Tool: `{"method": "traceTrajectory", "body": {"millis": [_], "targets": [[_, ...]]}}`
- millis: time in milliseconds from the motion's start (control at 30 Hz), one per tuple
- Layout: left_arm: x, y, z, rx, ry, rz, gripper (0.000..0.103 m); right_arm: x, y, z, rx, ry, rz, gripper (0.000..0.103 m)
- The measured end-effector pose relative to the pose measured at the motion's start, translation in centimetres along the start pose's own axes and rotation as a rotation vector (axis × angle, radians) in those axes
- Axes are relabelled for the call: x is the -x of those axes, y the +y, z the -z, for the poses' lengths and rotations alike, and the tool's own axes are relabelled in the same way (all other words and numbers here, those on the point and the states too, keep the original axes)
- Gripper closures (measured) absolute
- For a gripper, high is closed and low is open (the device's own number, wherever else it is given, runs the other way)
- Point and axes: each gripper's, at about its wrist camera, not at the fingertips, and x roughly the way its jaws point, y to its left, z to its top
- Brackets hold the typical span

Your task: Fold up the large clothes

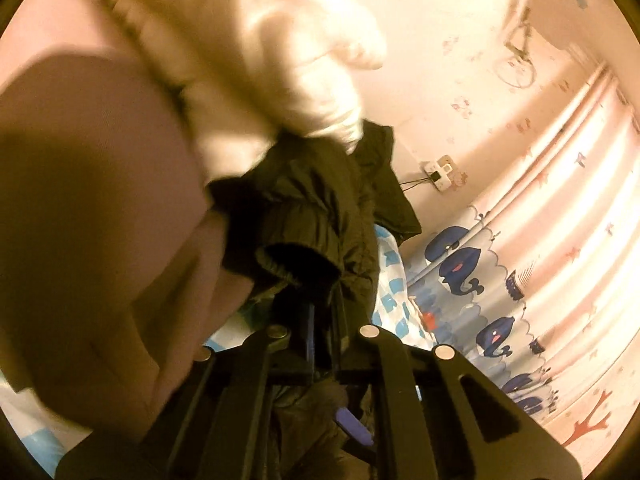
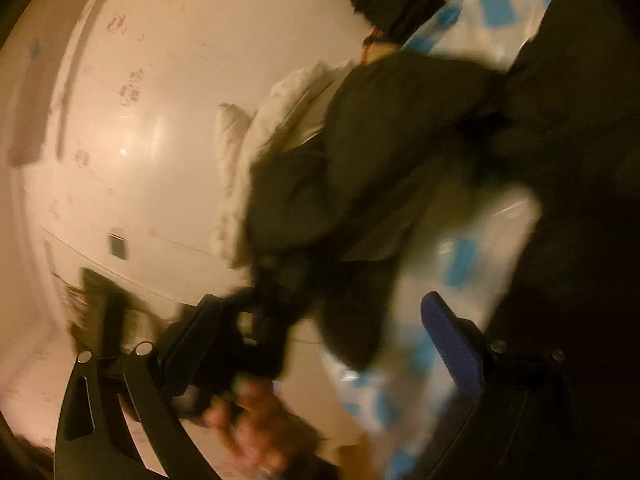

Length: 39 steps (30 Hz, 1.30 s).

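Observation:
A dark puffy jacket (image 1: 312, 216) hangs in front of my left gripper (image 1: 324, 320), whose fingers are close together and pinch its ribbed cuff. In the right wrist view the same dark jacket (image 2: 384, 152) fills the centre, blurred by motion. My right gripper (image 2: 320, 332) is wide open, with its blue fingers (image 2: 452, 340) far apart and nothing between them. Another gripper, held by a hand (image 2: 256, 420), shows low in that view and grips the jacket's edge.
A white fluffy garment (image 1: 288, 40) lies above the jacket. A blue-and-white checked sheet (image 2: 464, 264) lies underneath. A whale-print curtain (image 1: 500, 280), a pink wall (image 1: 460, 80) and a wall socket (image 1: 440, 172) are at the right. A pink shape (image 1: 100, 200) fills the left.

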Motion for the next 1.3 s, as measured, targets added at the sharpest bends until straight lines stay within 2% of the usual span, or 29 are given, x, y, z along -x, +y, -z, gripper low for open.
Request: {"method": "traceTrajectory", "body": {"millis": [100,200,233,300,367,400,433,533,633,733,800,833,900,1100,1167,1200,1233,1300], "targets": [[2.1,-2.8,-0.4,-0.109,-0.039,0.025,0.098,2.5,-0.3,0.1,0.037,-0.057,0.084,0.007],[4.4,-5.8,-1.1,-0.236,-0.056,0.041,0.098,3.3,0.4,0.3,0.085,-0.085,0.117,0.007],[5.2,-6.6,-1.6,-0.284,-0.062,0.028,0.098,2.8,1.0,0.4,0.097,-0.07,0.086,0.007],[5.4,-7.0,-2.6,-0.331,-0.016,0.005,0.097,0.7,2.5,0.8,0.123,-0.003,0.004,0.007],[4.9,-5.9,-4.0,-0.313,0.048,-0.032,0.096,-2.8,4.1,1.1,0.119,0.076,-0.096,0.007],[4.7,-4.6,-4.7,-0.287,0.074,-0.054,0.096,-5.1,4.6,1.2,0.089,0.116,-0.17,0.007],[4.5,-3.3,-5.2,-0.25,0.093,-0.071,0.095,-6.7,4.9,1.3,0.065,0.141,-0.21,0.007],[3.8,0.0,-5.7,-0.163,0.165,-0.068,0.09,-11.6,5.1,0.8,-0.005,0.19,-0.291,0.007],[2.9,1.1,-5.0,-0.163,0.189,-0.051,0.088,-14.2,4.5,0.2,-0.08,0.198,-0.354,0.006],[3.1,0.5,-4.4,-0.214,0.192,-0.032,0.071,-13.4,4.1,0.1,-0.112,0.163,-0.481,0.006],[3.5,-0.1,-4.0,-0.247,0.191,-0.012,0.053,-11.7,3.7,-0.3,-0.115,0.101,-0.534,0.006],[3.9,-0.2,-3.8,-0.258,0.185,-0.016,0.05,-10.8,3.3,-0.6,-0.124,0.08,-0.564,0.006],[4.5,-0.4,-3.6,-0.26,0.173,-0.008,0.039,-10.1,2.8,-1.1,-0.138,0.059,-0.571,0.006],[4.0,-1.0,-3.6,-0.206,0.138,-0.002,0.02,-9.3,2.1,-1.0,-0.147,0.08,-0.594,0.006],[4.2,-0.9,-3.9,-0.152,0.094,0.006,0.02,-9.8,2.1,-0.9,-0.149,0.085,-0.599,0.006],[4.5,-0.5,-4.2,-0.124,0.079,0.016,0.023,-9.7,1.9,-0.8,-0.15,0.086,-0.596,0.006],[4.8,-0.2,-4.5,-0.092,0.059,0.021,0.031,-9.5,1.8,-0.7,-0.153,0.084,-0.594,0.006],[5.0,0.6,-5.1,-0.046,0.047,0.025,0.069,-9.4,1.3,-0.5,-0.158,0.081,-0.586,0.006]]}}
